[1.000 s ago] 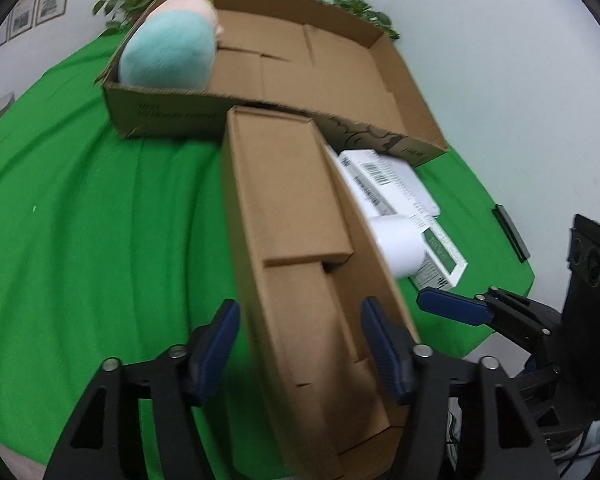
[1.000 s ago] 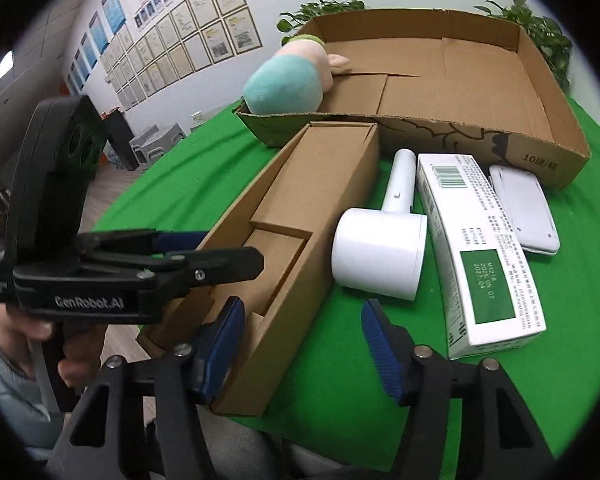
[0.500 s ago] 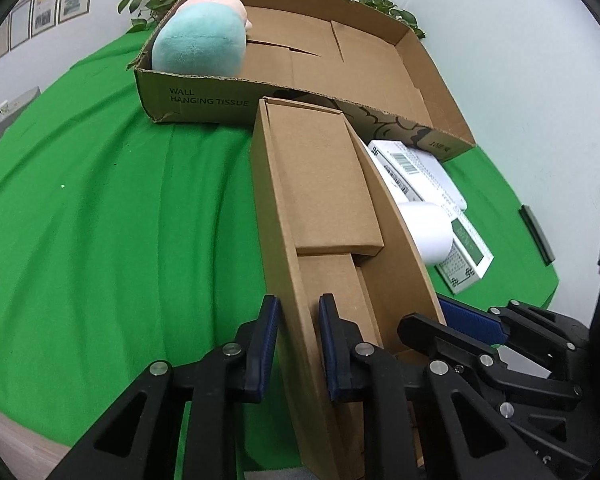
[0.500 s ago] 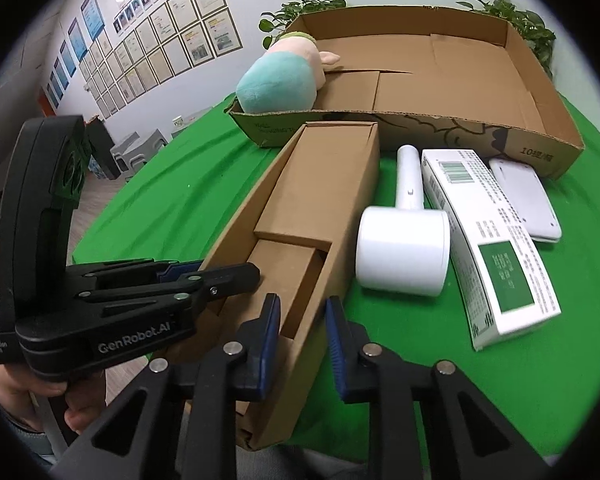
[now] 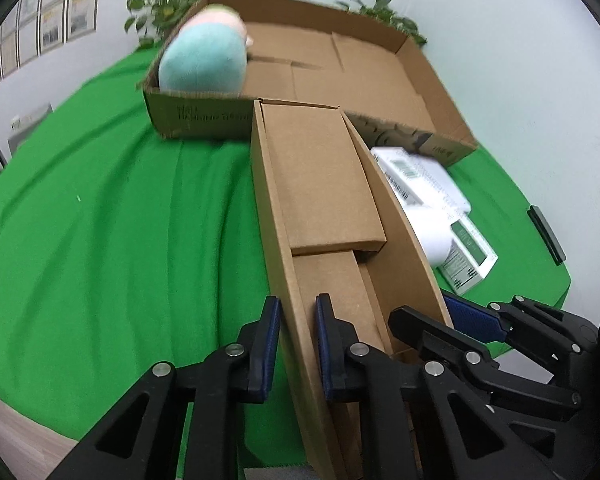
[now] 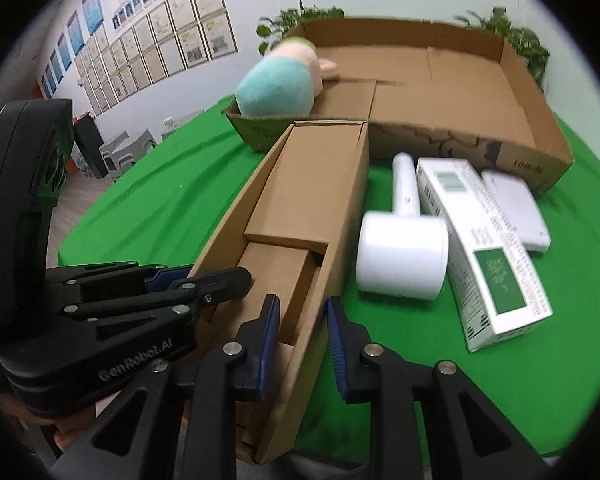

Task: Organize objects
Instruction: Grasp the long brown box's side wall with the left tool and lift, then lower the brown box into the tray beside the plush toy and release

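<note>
A long open narrow cardboard box (image 5: 324, 200) lies on the green table, its far end against a big shallow carton (image 5: 360, 76). My left gripper (image 5: 296, 344) is shut on the narrow box's left wall near its close end. My right gripper (image 6: 300, 340) is shut on the narrow box's (image 6: 312, 200) right wall. A teal and pink plush toy (image 5: 204, 60) lies in the carton's left corner. A white hair dryer (image 6: 404, 248), a white and green package (image 6: 484, 248) and a flat white case (image 6: 516, 208) lie to the right of the narrow box.
The green cloth (image 5: 100, 240) covers the round table, whose edge runs close beneath both grippers. A small black object (image 5: 548, 232) lies near the right edge. Plants (image 6: 300, 20) stand behind the carton.
Both grippers went from open, straddling the narrow box's end, to shut on its side walls. The box's near end looks slightly raised and shifted; the view is blurred with motion.
</note>
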`<move>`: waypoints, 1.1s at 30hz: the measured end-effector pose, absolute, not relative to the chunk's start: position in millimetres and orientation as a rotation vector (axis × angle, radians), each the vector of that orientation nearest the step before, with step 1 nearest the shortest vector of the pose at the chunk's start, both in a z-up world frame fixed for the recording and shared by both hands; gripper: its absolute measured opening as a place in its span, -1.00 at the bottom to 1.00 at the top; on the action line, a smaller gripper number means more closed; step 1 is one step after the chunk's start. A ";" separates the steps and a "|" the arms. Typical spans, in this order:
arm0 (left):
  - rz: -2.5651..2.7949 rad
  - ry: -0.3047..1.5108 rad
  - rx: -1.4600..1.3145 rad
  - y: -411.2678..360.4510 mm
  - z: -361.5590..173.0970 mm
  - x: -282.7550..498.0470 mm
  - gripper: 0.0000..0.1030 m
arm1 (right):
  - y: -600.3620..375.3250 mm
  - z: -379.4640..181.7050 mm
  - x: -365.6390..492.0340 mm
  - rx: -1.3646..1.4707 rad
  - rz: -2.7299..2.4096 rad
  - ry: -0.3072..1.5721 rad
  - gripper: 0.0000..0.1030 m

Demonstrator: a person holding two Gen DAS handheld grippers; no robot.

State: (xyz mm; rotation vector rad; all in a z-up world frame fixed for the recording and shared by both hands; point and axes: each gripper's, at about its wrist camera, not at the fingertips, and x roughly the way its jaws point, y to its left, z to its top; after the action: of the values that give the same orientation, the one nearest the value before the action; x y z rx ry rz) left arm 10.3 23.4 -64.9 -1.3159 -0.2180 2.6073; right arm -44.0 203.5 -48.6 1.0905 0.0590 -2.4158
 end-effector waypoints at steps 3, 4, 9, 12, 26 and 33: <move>2.647 -0.208 -1.245 22.7 -48.7 14.9 -0.73 | 209.2 -37.3 -42.4 1.028 -2.419 0.003 -0.55; 2.661 -0.193 -1.225 23.3 -43.9 15.3 -0.73 | 209.9 -33.6 -41.8 1.006 -2.426 -0.007 -0.55; 2.709 -0.132 -1.121 28.2 -16.5 6.8 -0.75 | 211.8 -16.4 -46.9 0.907 -2.478 -0.029 -0.55; 2.744 -0.086 -1.048 34.9 1.0 -0.3 -0.75 | 214.0 -1.5 -57.3 0.848 -2.512 -0.043 -0.57; 2.784 -0.022 -0.815 51.0 81.9 -84.6 -0.76 | 223.0 58.0 -125.9 0.650 -2.620 -0.055 -0.59; 2.790 -0.057 -0.801 49.6 111.6 -145.1 -0.76 | 215.6 81.5 -168.4 0.627 -2.638 -0.015 -0.60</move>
State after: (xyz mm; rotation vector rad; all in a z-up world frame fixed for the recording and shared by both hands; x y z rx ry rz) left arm -145.1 49.6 111.6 -0.8015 -0.0566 2.7899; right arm -168.4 215.6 81.5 0.6273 -0.0153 -2.6376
